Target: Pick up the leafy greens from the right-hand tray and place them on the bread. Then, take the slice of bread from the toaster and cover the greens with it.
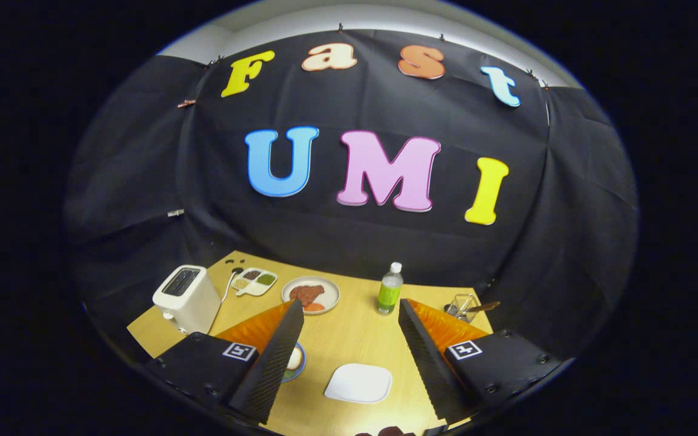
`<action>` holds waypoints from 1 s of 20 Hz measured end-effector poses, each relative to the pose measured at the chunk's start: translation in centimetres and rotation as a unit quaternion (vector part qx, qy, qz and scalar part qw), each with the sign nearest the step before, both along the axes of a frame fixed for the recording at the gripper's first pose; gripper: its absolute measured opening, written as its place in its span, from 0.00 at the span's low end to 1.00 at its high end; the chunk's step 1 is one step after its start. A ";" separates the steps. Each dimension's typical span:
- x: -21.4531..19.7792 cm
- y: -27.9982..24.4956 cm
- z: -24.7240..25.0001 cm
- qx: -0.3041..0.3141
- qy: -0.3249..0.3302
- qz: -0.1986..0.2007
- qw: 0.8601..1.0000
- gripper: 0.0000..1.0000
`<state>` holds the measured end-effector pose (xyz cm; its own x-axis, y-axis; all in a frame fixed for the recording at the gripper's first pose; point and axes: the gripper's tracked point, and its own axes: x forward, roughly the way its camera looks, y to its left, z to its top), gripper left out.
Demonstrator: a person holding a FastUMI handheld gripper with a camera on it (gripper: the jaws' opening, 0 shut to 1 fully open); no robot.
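Observation:
My gripper (349,304) hangs open above a wooden table (355,333), with nothing between its fingers. A white toaster (186,298) stands beyond the left finger at the table's left end; its slots look dark and I cannot make out bread in them. Behind it lies a small divided tray (254,281) holding green, brown and pale portions. A white square plate (358,383) sits bare between the fingers, close below me. A blue-rimmed dish (295,361) with something pale on it peeks out from behind the left finger.
A round plate (311,295) with brownish and orange food lies ahead of the fingers. A green bottle (389,290) with a white cap stands by the right fingertip. A clear glass (462,307) with a utensil is at the far right. Black cloth walls close in the table.

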<state>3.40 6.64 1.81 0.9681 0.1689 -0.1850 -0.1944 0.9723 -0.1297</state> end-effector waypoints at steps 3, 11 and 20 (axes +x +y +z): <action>-1.6 -2.9 4.1 0.024 -0.058 -0.025 0.998 0.97; -3.6 -9.6 4.4 0.041 -0.118 -0.034 0.992 0.97; -1.5 -11.1 0.8 0.083 -0.082 -0.008 0.993 0.98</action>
<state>1.87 -4.46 2.59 0.9856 0.1690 0.0042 -0.1690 0.9856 0.0049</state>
